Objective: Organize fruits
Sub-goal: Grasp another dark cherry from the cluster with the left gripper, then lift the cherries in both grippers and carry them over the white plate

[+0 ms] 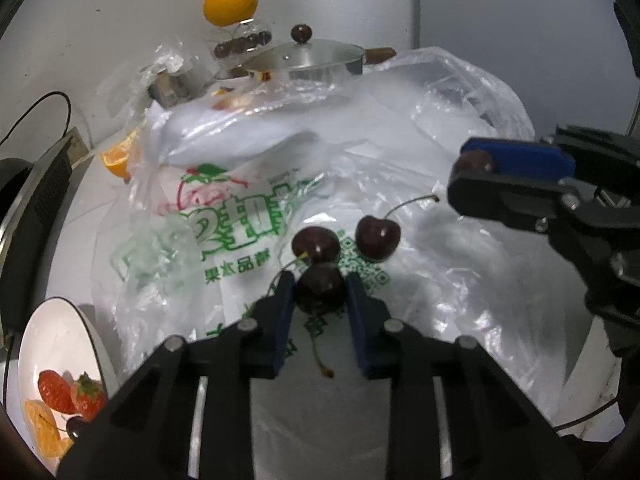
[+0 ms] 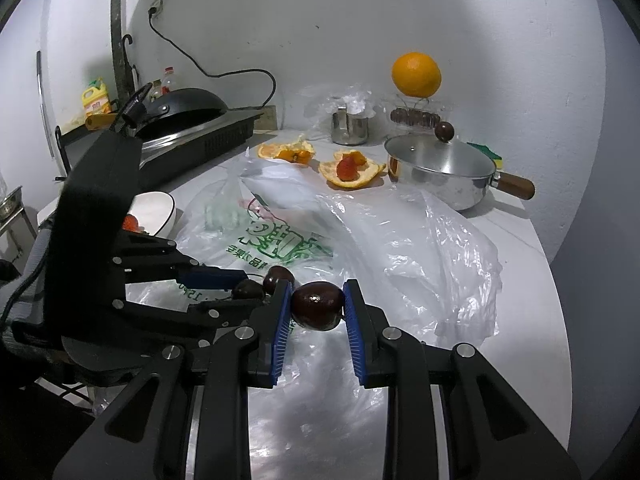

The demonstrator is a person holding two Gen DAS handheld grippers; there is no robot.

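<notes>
- A white bowl [image 1: 60,344] sits at the left edge of the white counter [image 2: 532,280], holding two strawberries [image 1: 70,396], orange segments and a dark cherry.
- Behind it, at the counter's back left, a black cooktop [image 2: 208,136] carries a dark wok.
- A crumpled plastic bag with green print [image 1: 240,216] covers the middle of the counter.
- The left gripper [image 1: 320,292] is clamped on a dark cherry [image 1: 320,290] that lies on the bag, blue pads pressing both its sides.
- Just beyond that one, two loose cherries [image 1: 378,236] rest on the bag, one touching the gripped fruit.
- Orange peels [image 2: 348,170] lie toward the back edge, one cupping a strawberry.
- The right gripper [image 2: 317,306] pinches its own cherry [image 2: 317,306] between its blue pads, above the bag's near part.
- A steel pot with a lid and wooden handle [image 2: 440,172] stands at the back right.
- Behind the pot, a whole orange [image 2: 416,74] perches on a clear stand near the wall.
</notes>
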